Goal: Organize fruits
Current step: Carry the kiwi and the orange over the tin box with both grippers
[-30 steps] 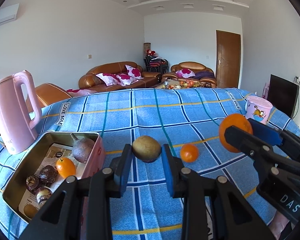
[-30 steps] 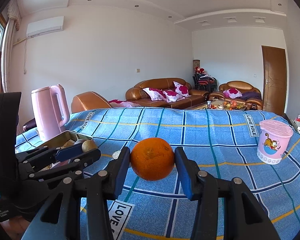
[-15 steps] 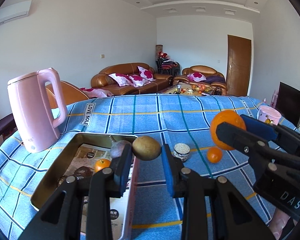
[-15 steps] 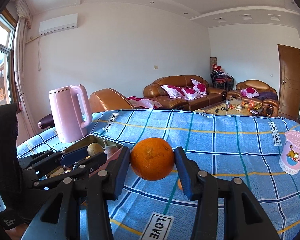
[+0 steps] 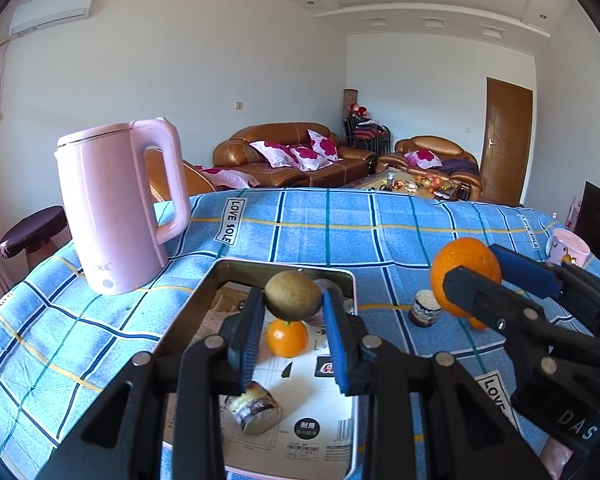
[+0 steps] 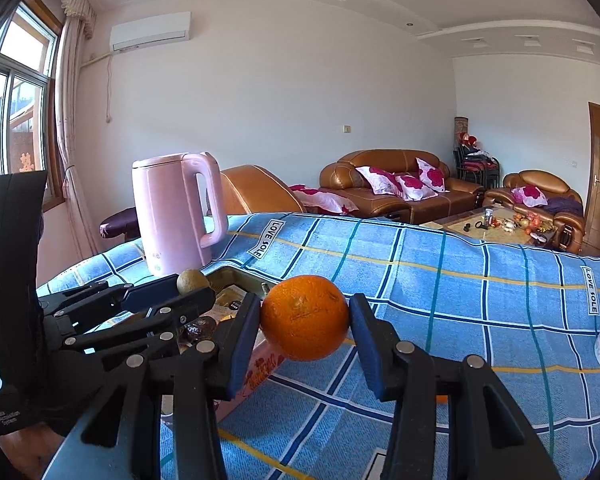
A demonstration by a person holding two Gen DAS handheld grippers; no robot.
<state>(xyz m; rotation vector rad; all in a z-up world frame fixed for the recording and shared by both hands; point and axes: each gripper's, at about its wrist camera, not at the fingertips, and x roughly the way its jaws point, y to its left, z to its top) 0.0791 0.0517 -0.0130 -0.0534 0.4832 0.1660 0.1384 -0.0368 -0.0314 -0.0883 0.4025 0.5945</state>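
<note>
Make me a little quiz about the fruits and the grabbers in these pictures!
1. True or false: the left gripper grips a kiwi above the metal tin.
2. What does the right gripper hold? A) big orange B) banana C) cup
3. Fill in: the small fruit lying in the tin under the kiwi is a ____.

Key:
1. True.
2. A, the big orange.
3. Small orange, beside a wrapped snack; the pink kettle stands left of the tin.

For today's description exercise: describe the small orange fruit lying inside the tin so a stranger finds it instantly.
Start at the pink kettle; beside it sits an open metal tin. Inside lies a small orange fruit, the only bright orange thing there, among dark wrapped items.
</note>
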